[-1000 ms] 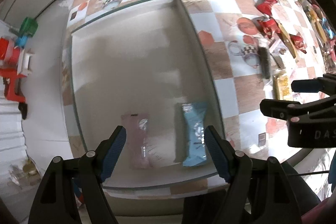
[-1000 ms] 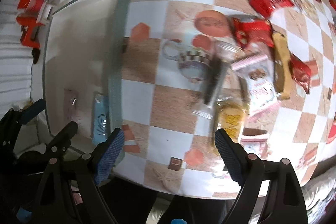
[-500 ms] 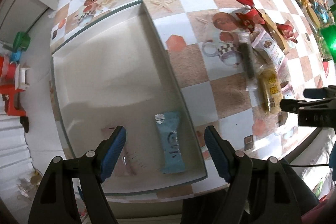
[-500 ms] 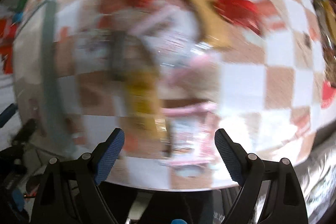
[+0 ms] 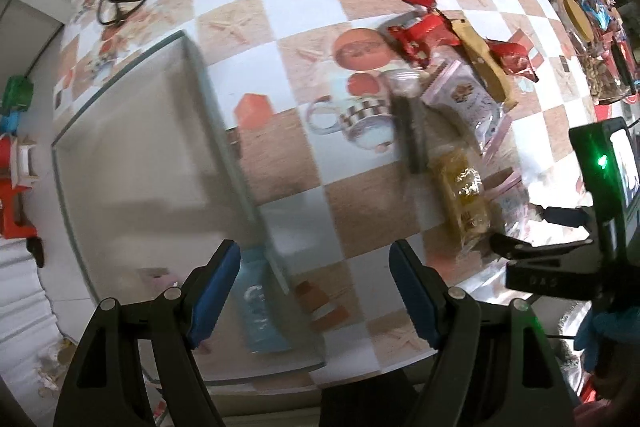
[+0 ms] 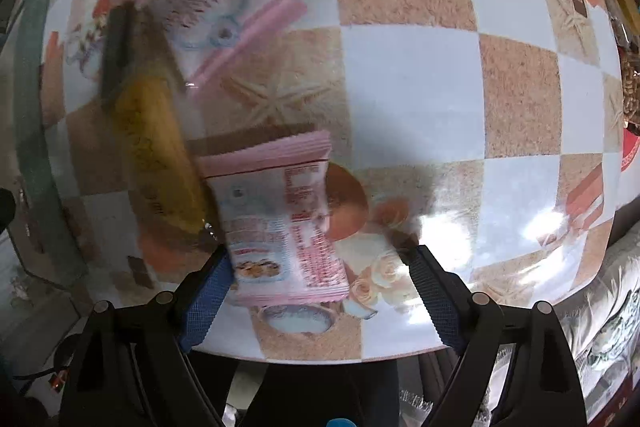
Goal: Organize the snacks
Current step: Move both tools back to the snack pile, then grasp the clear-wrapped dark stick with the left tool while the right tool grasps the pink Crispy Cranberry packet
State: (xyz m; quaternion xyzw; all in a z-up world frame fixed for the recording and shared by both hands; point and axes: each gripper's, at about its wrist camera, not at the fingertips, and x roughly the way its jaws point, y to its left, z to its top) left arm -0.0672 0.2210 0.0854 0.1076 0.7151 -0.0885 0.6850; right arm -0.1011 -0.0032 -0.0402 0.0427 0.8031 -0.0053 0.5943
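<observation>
Through your left wrist camera, your left gripper [image 5: 316, 285] hangs over the near edge of the checked table [image 5: 304, 15] with its jaws wide and nothing between them. Just left of it lies the grey tray [image 5: 136, 147], holding two packets: one blue packet [image 5: 258, 311] by the tray's right wall and one pale pink packet [image 5: 160, 277], mostly hidden behind your left finger. On the table to the right sits the loose pile. You can count three red wrappers there, one yellow packet [image 5: 464, 195], one tan bar [image 5: 482, 61], one dark bar [image 5: 408, 131] and one pink-edged pouch [image 5: 464, 103]; blur makes any further count unsure. Your right gripper [image 5: 536, 247] shows at the right edge, beside the yellow packet.

Through your right wrist camera, your right gripper [image 6: 316, 291] has just been opening its jaws and they stand wide. One pink-and-white snack packet [image 6: 280, 223] lies flat on the table between them, close against the left finger [image 6: 208, 291]; you cannot tell whether that pad touches it, and the right pad stands clear. A second pink-edged pouch lies further up, with the yellow packet beside it.
</observation>
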